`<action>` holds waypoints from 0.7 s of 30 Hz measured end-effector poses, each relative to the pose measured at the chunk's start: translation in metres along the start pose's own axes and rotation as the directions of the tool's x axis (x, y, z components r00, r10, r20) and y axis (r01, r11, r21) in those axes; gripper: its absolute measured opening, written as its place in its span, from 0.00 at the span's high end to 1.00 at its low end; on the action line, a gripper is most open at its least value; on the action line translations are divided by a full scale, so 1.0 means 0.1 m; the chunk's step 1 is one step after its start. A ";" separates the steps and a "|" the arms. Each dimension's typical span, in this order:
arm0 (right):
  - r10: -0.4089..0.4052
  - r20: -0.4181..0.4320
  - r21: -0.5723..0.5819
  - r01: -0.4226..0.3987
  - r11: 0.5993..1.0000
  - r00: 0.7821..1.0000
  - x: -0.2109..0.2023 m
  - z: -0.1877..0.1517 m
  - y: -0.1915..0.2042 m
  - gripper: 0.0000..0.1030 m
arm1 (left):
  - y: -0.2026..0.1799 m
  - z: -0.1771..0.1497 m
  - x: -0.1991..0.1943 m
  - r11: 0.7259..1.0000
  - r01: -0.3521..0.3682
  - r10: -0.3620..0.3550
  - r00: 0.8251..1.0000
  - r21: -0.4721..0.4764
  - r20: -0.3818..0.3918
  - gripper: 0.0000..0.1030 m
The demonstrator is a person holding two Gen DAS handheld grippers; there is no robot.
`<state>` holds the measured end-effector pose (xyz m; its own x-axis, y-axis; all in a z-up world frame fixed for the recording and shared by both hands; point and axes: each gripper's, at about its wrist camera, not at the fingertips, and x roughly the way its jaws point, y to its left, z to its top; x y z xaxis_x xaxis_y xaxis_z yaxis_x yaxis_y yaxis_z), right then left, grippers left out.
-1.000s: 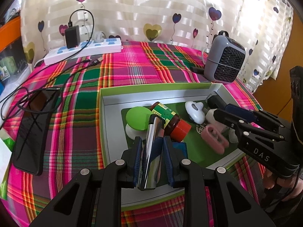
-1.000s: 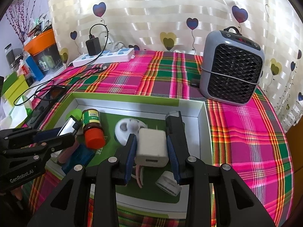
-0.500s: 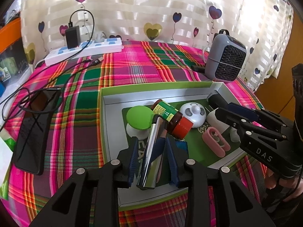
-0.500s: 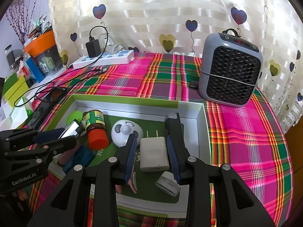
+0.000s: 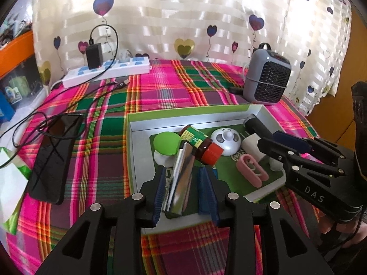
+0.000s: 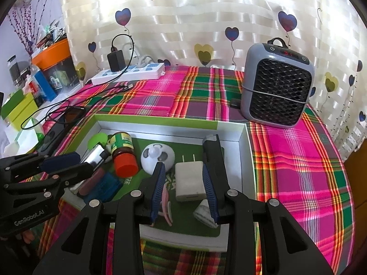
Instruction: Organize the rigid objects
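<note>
A green-rimmed white box [image 5: 129, 142] on the plaid table holds the objects. A shiny silver case [image 5: 180, 178] lies in it between my left gripper's [image 5: 182, 171] blue pads. The jaws are opening, and a gap shows on the right side. A brown bottle with a red cap [image 5: 203, 145] leans by the case's far end. My right gripper [image 6: 183, 166] straddles a white charger [image 6: 189, 182] lying flat on the green floor. A gap shows on the charger's left side. In the right wrist view, the left gripper [image 6: 83, 163] and silver case [image 6: 96, 155] are at the left.
Also in the box are a green lid [image 5: 166, 143], a white round gadget [image 6: 158, 157], a pink clip [image 5: 251, 171] and a black bar [image 6: 212, 146]. A grey heater [image 6: 278, 87] stands behind the box. A power strip [image 5: 107, 72], phone [image 5: 54, 158] and cables lie to the left.
My left jaws have spread off the silver case, which now rests in the box. The white charger has dropped from between my right pads and lies flat, prongs pointing away.
</note>
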<state>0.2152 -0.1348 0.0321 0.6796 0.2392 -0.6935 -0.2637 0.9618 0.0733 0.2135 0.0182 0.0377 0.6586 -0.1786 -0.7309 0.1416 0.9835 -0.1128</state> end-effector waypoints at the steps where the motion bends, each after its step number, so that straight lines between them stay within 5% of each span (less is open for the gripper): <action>1: 0.000 0.002 0.002 0.000 1.000 1.000 -0.02 -0.01 0.01 0.66 | -0.01 -0.01 -0.03 1.000 -0.001 0.001 1.000 -0.001 0.005 0.68; 21: -0.025 -0.006 0.033 0.025 0.999 1.000 -0.54 -0.42 0.19 0.66 | -0.20 -0.57 -0.48 0.994 -0.112 0.112 0.994 0.004 0.007 0.68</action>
<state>0.1447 -0.1348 0.0406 0.6819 0.2141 -0.6994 -0.2235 0.9715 0.0795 0.1368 0.0092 0.0369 0.6752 -0.0679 -0.7345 0.0700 0.9972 -0.0278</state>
